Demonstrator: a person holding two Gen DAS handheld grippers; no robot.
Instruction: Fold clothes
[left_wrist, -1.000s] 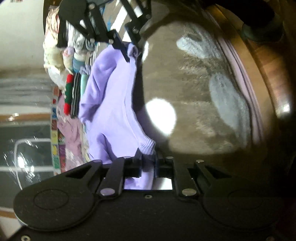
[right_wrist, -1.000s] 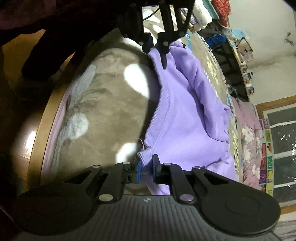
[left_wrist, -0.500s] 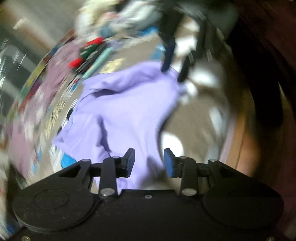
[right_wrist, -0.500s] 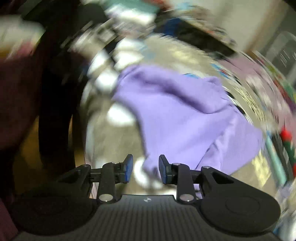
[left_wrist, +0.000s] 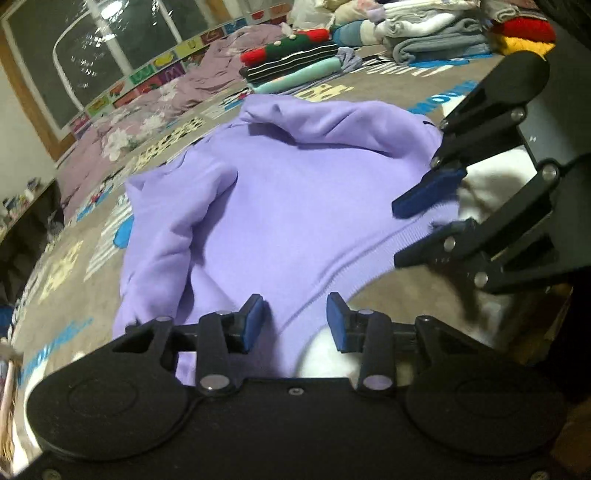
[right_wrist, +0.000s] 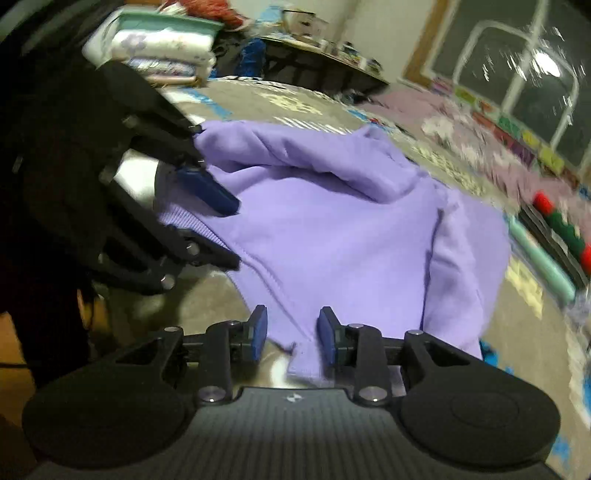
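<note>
Left wrist view: purple sweatshirt (left_wrist: 295, 206) spread rumpled on mat (left_wrist: 424, 295), ribbed hem at near edge. Left gripper (left_wrist: 295, 317) and right gripper (right_wrist: 290, 328) both released, straddling hem. Sleeve (left_wrist: 166, 229) probably bunched; flatten before creasing.

Dim indoor light, with fisheye bending at the edges. Lamp glare streaks the dark window (right_wrist: 532, 62). Right view's edges blur.

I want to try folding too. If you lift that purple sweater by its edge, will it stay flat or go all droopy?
Probably droopy: the purple sweater already lies in soft rumples and folds. It looks thick, so likely a bit heavy for cloth. The ribbed hem should give the open right gripper a decent, non-slippery hold.
</note>
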